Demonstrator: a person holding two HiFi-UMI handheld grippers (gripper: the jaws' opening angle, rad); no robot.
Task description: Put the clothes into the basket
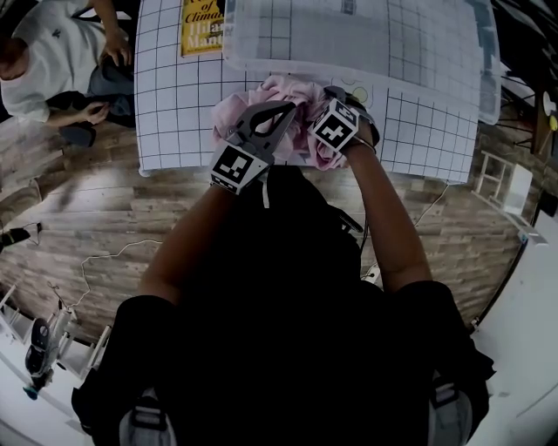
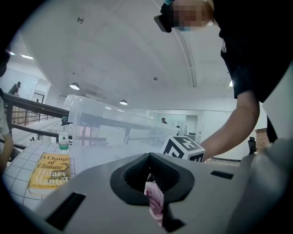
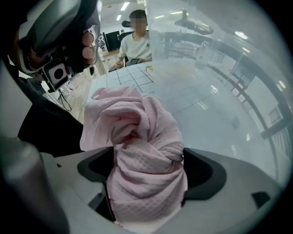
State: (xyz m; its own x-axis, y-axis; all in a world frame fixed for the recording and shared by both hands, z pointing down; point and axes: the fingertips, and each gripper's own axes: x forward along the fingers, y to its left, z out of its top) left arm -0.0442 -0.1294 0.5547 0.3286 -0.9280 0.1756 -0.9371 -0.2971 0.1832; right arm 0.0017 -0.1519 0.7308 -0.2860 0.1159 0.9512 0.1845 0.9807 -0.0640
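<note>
A pink cloth (image 1: 288, 91) lies bunched on the white gridded table (image 1: 174, 104), right against the near wall of a clear plastic basket (image 1: 240, 54). My left gripper (image 1: 283, 113) reaches over its left part and is shut on a small fold of the cloth (image 2: 154, 201). My right gripper (image 1: 338, 94) points steeply down into the cloth's right side. In the right gripper view its jaws stand wide, with a twisted bundle of the cloth (image 3: 142, 151) filling the gap between them. The basket (image 3: 210, 91) rises just beyond.
A yellow book (image 1: 202, 26) lies on the table left of the basket, with a water bottle (image 2: 63, 139) behind it. A person in a white shirt (image 1: 48, 61) sits at the table's left end. Cables run over the wooden floor (image 1: 96, 226).
</note>
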